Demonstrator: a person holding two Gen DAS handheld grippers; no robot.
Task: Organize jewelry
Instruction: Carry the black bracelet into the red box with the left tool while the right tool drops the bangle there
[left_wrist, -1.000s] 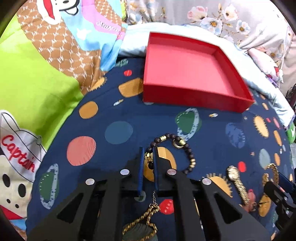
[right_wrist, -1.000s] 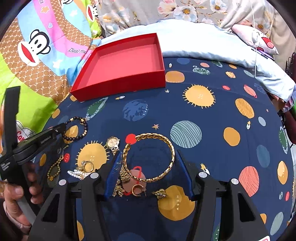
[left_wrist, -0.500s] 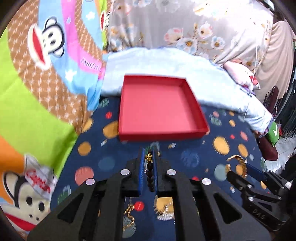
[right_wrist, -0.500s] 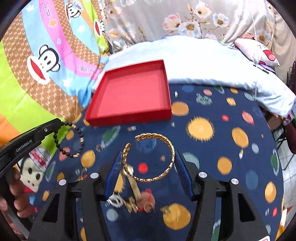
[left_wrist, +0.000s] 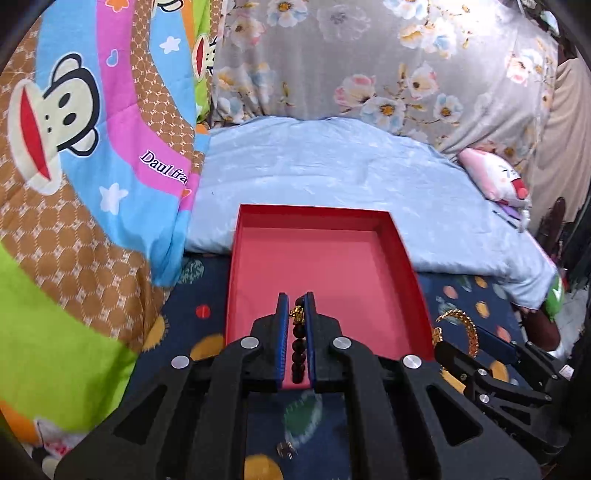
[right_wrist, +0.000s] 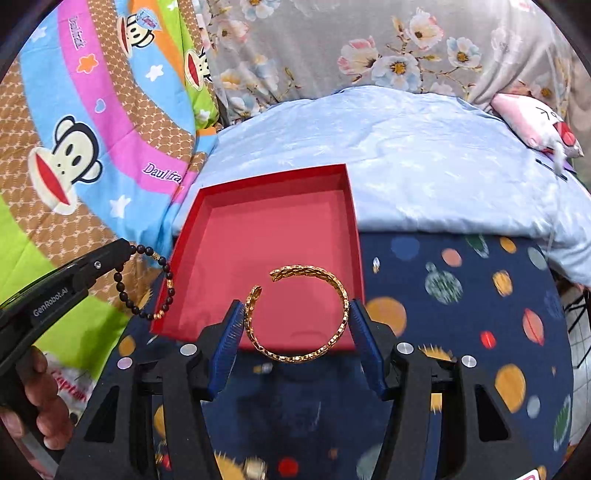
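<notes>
Left gripper (left_wrist: 296, 306) was clamped on the black bead bracelet (left_wrist: 298, 347): blue pads nearly together, the bead strand pinched in the slot between them, gold charm at the fingertips. From the right wrist view the rest of that bracelet hung as a loop below the left gripper's tip, off the left edge of the red tray (right_wrist: 354, 236), loop partly in front of the tray's left wall. A hand (right_wrist: 35, 402) held the left tool's handle.

Right gripper (right_wrist: 297, 314) was closed on the gold open bangle (right_wrist: 299, 314): pads stood wide, each pressed against an outer side of the bangle, gap in the bangle facing upper left. Bangle sat lifted in front of the tray's near wall, overlapping the tray floor in view. Tray lay empty on the dark blue planet-print sheet (right_wrist: 461, 314), its far side against a pale blue quilt (right_wrist: 424, 147).
</notes>
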